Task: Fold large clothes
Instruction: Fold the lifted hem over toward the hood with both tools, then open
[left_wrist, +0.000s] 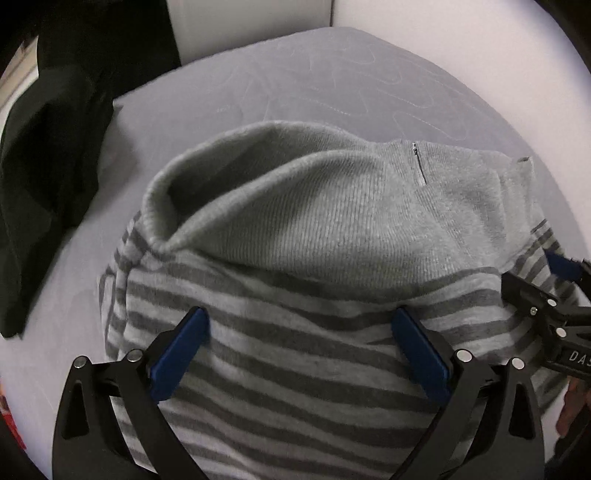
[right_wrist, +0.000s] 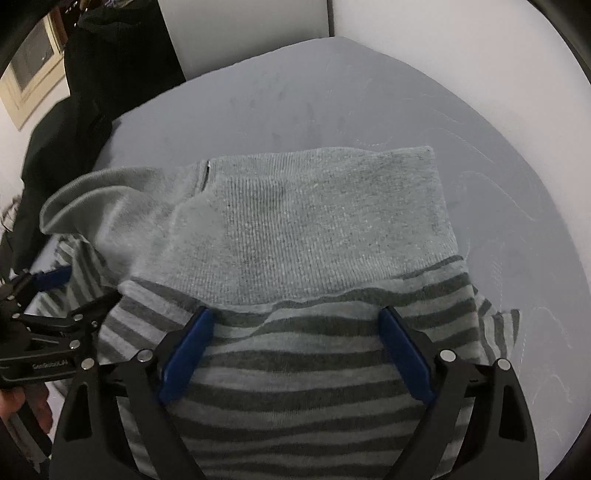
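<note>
Pale bed (left_wrist: 258, 74) beneath striped sweater (left_wrist: 295, 350), plain grey part toward twelve o'clock. Left gripper (left_wrist: 299, 332) and right gripper (right_wrist: 297, 328) over it, jaws wide, gripping nothing.

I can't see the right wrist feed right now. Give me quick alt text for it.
The right gripper hangs open over a partly folded grey striped sweater, whose plain grey ribbed panel lies folded on top, on a pale bed sheet. The left gripper shows at the left edge, and dark clothing lies beyond the bed's far left corner.
</note>
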